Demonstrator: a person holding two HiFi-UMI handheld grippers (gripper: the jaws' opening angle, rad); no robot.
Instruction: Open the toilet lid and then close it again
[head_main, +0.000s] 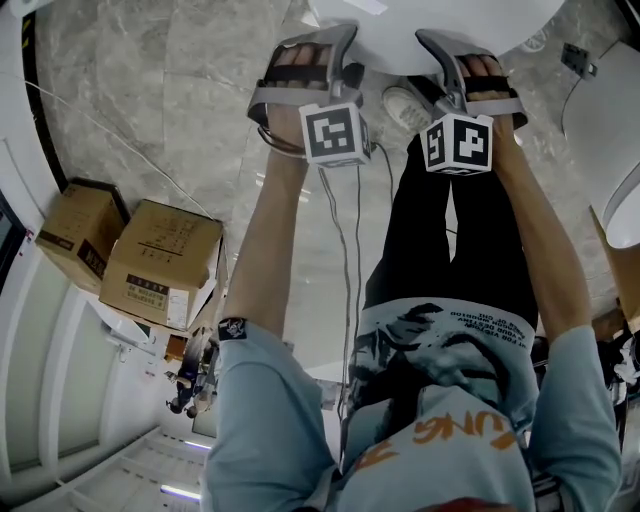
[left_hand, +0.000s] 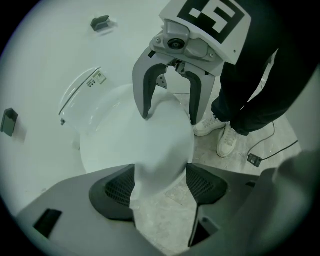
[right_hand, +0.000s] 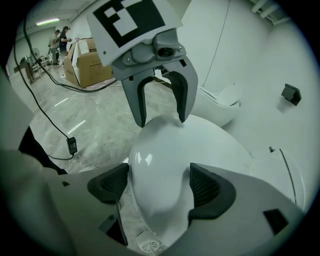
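Observation:
The white toilet lid (head_main: 440, 30) lies down flat, closed, at the top of the head view. My left gripper (head_main: 305, 45) and right gripper (head_main: 465, 50) point steeply down at its front rim, side by side. In the left gripper view the lid (left_hand: 135, 140) shows rounded, its front edge between my left gripper's (left_hand: 160, 185) wide-open jaws, with the right gripper (left_hand: 167, 107) opposite, also open. In the right gripper view the lid (right_hand: 190, 145) fills the gap of my right gripper (right_hand: 160, 182), pads apart from it. The left gripper (right_hand: 159, 117) hovers at the lid's far side.
Two cardboard boxes (head_main: 160, 260) stand on the marble floor at the left. Cables (head_main: 345, 240) trail down past my legs, and a small adapter (left_hand: 255, 160) lies on the floor. My white shoes (left_hand: 215, 125) stand just before the toilet. Another white fixture (right_hand: 220, 102) hangs on the wall beyond.

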